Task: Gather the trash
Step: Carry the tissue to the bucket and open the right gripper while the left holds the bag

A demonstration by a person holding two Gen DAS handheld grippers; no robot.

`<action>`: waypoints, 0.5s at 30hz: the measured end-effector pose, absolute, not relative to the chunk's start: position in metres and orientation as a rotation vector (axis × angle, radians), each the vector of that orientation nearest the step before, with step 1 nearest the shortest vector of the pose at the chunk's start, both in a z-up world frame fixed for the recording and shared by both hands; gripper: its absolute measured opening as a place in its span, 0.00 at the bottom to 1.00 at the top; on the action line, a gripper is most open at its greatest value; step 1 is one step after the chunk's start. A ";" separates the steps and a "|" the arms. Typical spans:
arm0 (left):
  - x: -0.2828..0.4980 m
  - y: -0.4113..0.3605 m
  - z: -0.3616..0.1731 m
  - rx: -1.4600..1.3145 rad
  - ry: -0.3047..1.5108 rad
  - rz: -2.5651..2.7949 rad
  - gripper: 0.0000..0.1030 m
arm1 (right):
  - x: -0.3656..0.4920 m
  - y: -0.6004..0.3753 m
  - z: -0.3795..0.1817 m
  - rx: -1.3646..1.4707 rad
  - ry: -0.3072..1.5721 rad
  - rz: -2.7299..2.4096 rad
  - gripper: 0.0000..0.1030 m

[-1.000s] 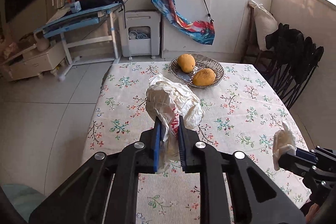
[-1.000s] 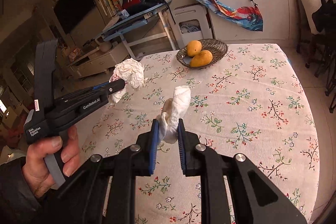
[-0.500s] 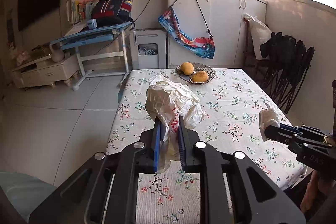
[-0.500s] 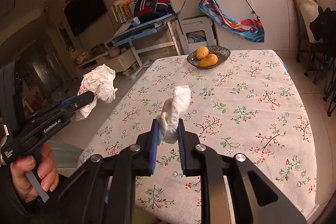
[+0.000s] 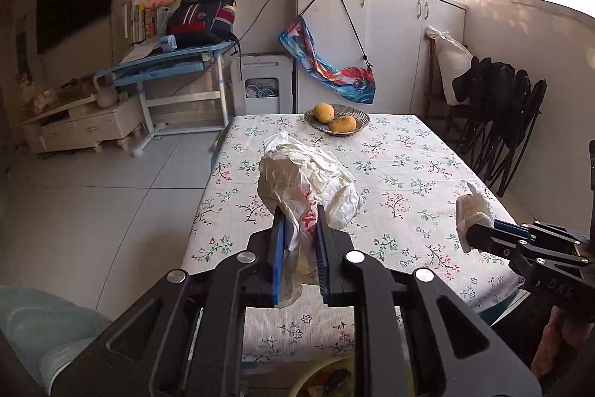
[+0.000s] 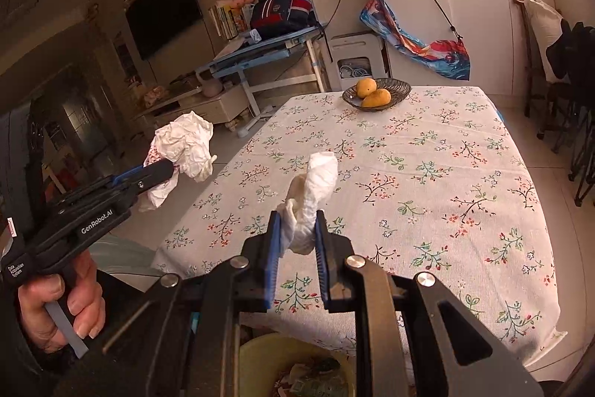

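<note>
Two hand-held grippers [image 5: 300, 229] [image 6: 296, 233], two paper wads [image 5: 308, 185] [image 6: 314, 188], two mangoes [image 6: 366, 87] [image 6: 376, 98], one bowl [image 6: 399, 88].

A table [image 5: 405, 173] under a flowered cloth is filling the middle of the room. A dark bowl [image 5: 362, 120] is sitting near its far edge, holding two mangoes [image 5: 322, 112] that are touching each other. Beyond it, a colourful bag [image 5: 327, 71] is hanging against white cabinets [image 5: 394, 36]. To the left, a backpack [image 5: 202, 19] is lying on a blue desk [image 5: 167, 64], with books [image 5: 139, 19] standing just beside it and a television [image 5: 74, 13] hanging on the wall. Dark folding chairs [image 5: 498, 121] are leaning at the right.
</note>
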State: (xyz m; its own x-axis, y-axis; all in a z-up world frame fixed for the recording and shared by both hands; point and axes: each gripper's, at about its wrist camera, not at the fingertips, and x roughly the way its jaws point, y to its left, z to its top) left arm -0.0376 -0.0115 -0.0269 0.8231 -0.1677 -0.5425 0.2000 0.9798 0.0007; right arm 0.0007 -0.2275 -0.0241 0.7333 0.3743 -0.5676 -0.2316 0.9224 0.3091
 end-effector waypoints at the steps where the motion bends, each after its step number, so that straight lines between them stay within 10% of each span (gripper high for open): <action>1: -0.041 -0.010 -0.027 0.057 0.570 -0.194 0.14 | -0.001 -0.227 -0.024 0.223 0.670 0.336 0.18; 15: -0.078 -0.012 -0.027 0.067 0.554 -0.192 0.14 | -0.033 -0.220 -0.031 0.210 0.681 0.345 0.18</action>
State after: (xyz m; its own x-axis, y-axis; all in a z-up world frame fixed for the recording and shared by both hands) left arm -0.0776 -0.0121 -0.0271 0.8334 -0.1628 -0.5282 0.1986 0.9800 0.0114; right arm -0.0333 -0.2204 -0.0306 0.7235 0.3783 -0.5774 -0.2424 0.9224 0.3005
